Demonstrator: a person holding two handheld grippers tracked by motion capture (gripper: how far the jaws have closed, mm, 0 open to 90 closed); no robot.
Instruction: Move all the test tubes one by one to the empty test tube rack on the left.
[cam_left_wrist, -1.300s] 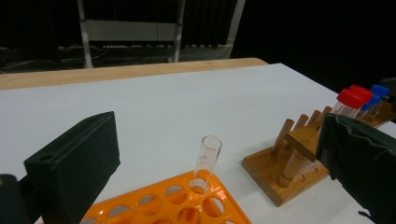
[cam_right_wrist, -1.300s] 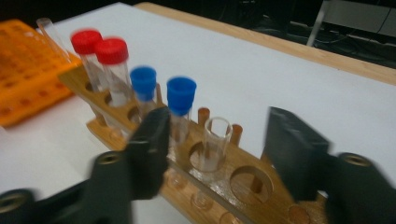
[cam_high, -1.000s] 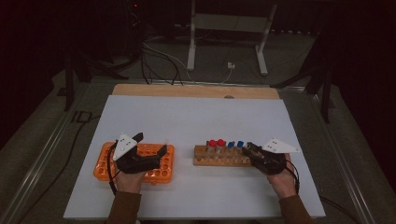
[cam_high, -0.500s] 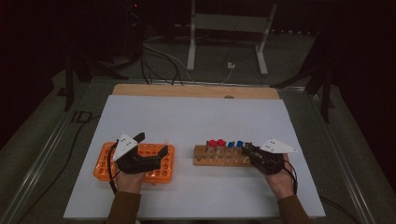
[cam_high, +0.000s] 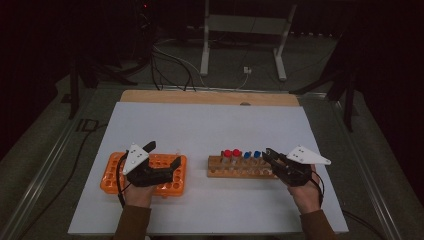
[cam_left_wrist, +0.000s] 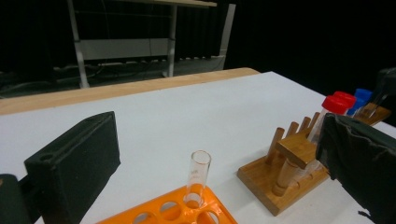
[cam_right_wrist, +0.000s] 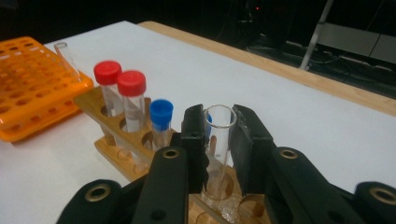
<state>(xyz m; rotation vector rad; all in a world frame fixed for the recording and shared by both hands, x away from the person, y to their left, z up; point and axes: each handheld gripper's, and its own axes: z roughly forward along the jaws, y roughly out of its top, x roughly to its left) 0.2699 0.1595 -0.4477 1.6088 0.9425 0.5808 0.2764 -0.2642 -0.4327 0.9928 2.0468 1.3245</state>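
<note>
A wooden rack (cam_high: 240, 170) right of centre holds two red-capped tubes (cam_right_wrist: 131, 84), blue-capped tubes (cam_right_wrist: 161, 113) and an open glass tube (cam_right_wrist: 218, 154). My right gripper (cam_right_wrist: 218, 122) is shut on that open glass tube near its rim, and the tube's foot still stands in a hole of the wooden rack (cam_right_wrist: 116, 149). My right gripper (cam_high: 270, 152) sits at the rack's right end. My left gripper (cam_high: 164, 153) hangs open over the orange rack (cam_high: 112, 176). Between its wide jaws, one bare glass tube (cam_left_wrist: 200, 172) stands in the orange rack (cam_left_wrist: 187, 214), untouched.
A white mat (cam_high: 210, 125) covers the table, with a wooden strip (cam_high: 210, 97) along its far edge. Beyond the table stand a metal frame (cam_high: 240, 30) and cables on the dark floor. The wooden rack (cam_left_wrist: 289, 154) is right of the left gripper.
</note>
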